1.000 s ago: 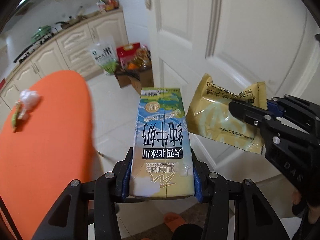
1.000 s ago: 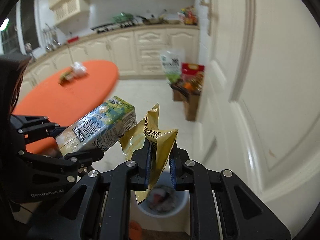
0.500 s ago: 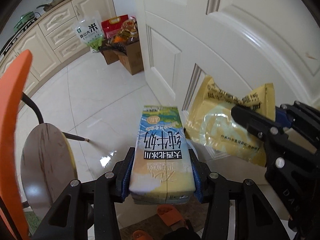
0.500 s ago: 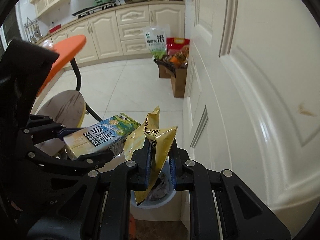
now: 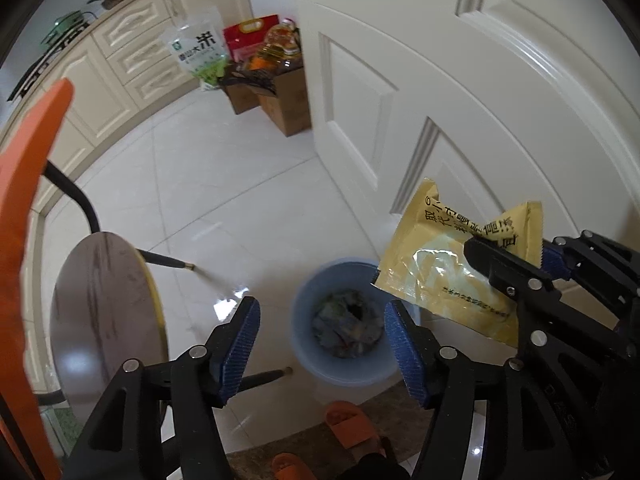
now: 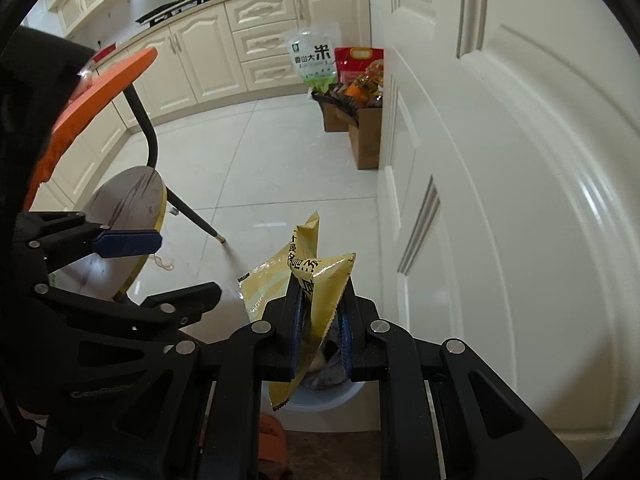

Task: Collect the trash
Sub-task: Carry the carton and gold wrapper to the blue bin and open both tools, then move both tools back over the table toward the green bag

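Note:
A pale blue trash bin [image 5: 340,364] with rubbish in it stands on the floor by the white door. My left gripper [image 5: 322,328] hangs right above it, jaws opening and nothing between the blue pads; the milk carton is out of sight. My right gripper [image 6: 320,312] is shut on a crumpled yellow snack wrapper [image 6: 308,276], held over the bin [image 6: 340,396]. In the left wrist view the same wrapper [image 5: 448,276] hangs at the bin's right rim in the right gripper [image 5: 516,268].
A round stool [image 5: 104,312] with black legs stands left of the bin, under an orange table edge [image 5: 28,200]. White door [image 5: 460,100] on the right. Cardboard boxes with groceries [image 5: 276,80] and cabinets at the back. An orange slipper [image 5: 348,424] on a mat below.
The milk carton that the left gripper held is gone from between its jaws, which now stand apart over the bin. Both grippers have sunk toward the floor. The right one still holds the wrapper.

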A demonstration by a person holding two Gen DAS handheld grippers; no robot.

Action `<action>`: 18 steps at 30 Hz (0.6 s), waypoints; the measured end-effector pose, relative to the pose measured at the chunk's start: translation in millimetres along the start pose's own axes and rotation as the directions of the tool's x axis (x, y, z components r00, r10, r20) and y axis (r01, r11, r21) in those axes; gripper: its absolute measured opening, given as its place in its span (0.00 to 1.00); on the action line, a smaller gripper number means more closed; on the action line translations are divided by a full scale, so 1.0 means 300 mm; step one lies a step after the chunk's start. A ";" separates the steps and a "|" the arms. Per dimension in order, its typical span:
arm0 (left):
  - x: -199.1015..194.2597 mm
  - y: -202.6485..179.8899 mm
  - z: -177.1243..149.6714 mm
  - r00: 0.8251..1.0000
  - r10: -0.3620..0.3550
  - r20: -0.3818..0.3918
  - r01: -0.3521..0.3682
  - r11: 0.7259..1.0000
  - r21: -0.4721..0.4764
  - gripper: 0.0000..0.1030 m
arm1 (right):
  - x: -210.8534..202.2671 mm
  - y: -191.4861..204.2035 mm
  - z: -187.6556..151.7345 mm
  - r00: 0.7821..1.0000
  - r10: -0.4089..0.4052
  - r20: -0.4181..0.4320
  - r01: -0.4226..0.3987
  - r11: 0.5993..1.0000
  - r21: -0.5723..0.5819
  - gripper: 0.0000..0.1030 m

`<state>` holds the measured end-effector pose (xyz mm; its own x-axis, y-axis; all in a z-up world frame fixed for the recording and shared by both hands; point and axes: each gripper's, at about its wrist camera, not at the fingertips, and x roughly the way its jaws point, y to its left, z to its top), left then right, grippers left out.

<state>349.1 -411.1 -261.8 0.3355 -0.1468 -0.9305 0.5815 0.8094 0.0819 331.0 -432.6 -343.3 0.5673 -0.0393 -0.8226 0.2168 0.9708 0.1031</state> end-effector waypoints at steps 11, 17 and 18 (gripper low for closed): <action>-0.139 0.015 -0.074 0.998 0.020 0.061 -0.017 0.999 -0.050 0.59 | -0.041 0.015 0.003 0.999 0.012 0.041 -0.014 0.998 0.054 0.48; -0.305 0.072 -0.142 0.991 -0.003 0.134 0.015 0.996 -0.089 0.59 | -0.200 0.064 0.037 0.994 0.003 0.111 -0.008 0.999 0.047 0.52; -0.346 0.081 -0.155 0.987 0.001 0.158 0.014 0.995 -0.096 0.59 | -0.226 0.074 0.045 0.992 0.008 0.125 -0.013 0.999 0.046 0.54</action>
<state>294.0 -349.6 -180.0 0.4491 -0.2339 -0.8623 0.5123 0.8582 0.0340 308.1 -411.5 -277.8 0.6635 -0.0611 -0.7457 0.2456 0.9592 0.1399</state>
